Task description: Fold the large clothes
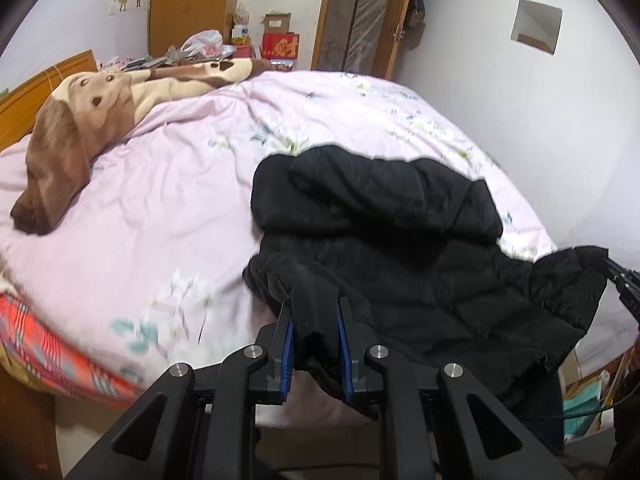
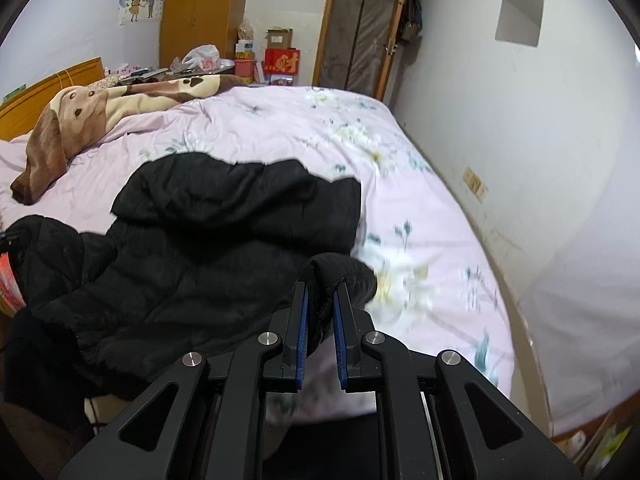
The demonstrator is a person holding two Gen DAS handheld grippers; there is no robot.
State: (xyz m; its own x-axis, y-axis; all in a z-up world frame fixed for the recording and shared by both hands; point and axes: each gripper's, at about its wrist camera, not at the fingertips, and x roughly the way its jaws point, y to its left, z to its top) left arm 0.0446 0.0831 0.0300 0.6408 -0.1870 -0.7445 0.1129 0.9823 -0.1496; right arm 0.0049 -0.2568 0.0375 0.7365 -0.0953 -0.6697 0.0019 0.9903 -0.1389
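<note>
My left claw point(image 1: 314, 304) nearly closed, pinching the black jacket's point(image 1: 400, 248) near hem corner, my right claw point(image 2: 320, 288) likewise pinching the opposite corner, jacket lying on the pink quilt point(image 1: 168, 184), long axis toward twelve o'clock

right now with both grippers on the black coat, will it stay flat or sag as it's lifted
The coat will likely sag: it droops between the left gripper and right gripper. Its quilted bulk looks puffy, probably light. Its far end will likely drag on the bed.
</note>
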